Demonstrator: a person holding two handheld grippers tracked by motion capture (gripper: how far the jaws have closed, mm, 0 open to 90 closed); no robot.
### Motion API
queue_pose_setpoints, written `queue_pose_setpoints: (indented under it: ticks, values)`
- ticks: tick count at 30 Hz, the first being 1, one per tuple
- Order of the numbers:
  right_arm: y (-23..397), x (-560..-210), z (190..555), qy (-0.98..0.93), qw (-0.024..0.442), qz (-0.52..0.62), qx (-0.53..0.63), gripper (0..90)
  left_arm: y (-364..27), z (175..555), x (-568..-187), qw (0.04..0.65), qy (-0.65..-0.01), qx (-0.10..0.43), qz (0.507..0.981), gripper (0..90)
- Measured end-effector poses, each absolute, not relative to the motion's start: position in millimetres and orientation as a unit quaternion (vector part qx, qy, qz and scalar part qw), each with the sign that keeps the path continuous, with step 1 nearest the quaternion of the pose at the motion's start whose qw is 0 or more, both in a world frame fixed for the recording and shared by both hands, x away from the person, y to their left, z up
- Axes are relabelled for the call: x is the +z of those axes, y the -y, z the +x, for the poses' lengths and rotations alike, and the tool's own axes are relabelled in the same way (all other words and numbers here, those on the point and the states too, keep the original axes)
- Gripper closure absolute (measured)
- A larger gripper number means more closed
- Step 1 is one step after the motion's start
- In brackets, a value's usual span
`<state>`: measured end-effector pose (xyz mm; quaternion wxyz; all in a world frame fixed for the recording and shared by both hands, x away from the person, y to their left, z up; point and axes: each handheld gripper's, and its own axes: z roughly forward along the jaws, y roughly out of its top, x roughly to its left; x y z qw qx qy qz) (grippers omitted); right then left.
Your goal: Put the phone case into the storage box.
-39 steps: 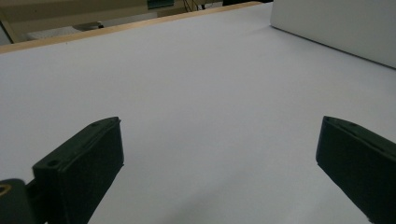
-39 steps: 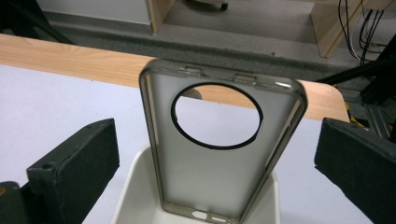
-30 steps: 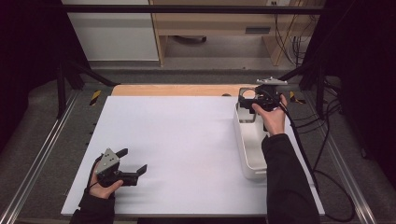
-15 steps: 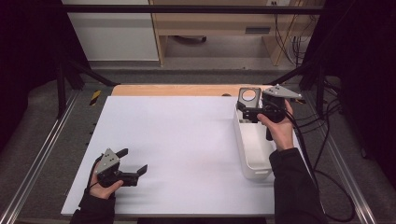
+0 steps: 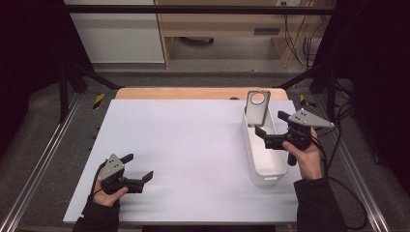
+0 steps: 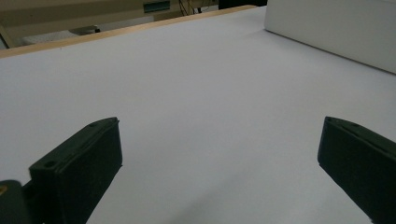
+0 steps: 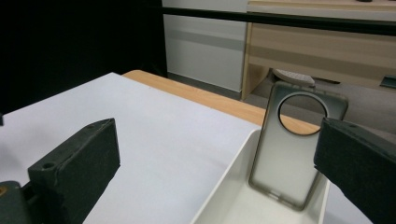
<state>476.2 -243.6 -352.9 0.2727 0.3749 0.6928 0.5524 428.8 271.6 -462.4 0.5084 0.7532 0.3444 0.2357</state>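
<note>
The left gripper [image 5: 140, 170] had stayed where it was, near the front left corner of the white table top [image 5: 183, 145], with its jaws wide apart and nothing between them. The grey phone case [image 5: 256, 107] now stood upright in the far end of the white bin [image 5: 261, 171], leaning on its end wall by the far right corner. The right gripper [image 5: 263, 137] had let go of it and pulled back over the bin's right rim, with its jaws open and empty. Nothing blocked the case.
</note>
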Motion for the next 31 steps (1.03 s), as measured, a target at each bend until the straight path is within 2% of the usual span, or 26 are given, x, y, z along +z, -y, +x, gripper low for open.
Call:
queue_pose_setpoints:
  ticks: [18,31]
  values:
    - [285,-412,435,-0.704,0.236,0.355,0.568,0.4,-272,428,-462,0.515,-0.341,0.237,0.750,0.0]
    - [306,-432,422,-0.705,0.231,0.356,0.569,0.4,-271,427,-460,0.520,-0.336,0.236,0.749,0.0]
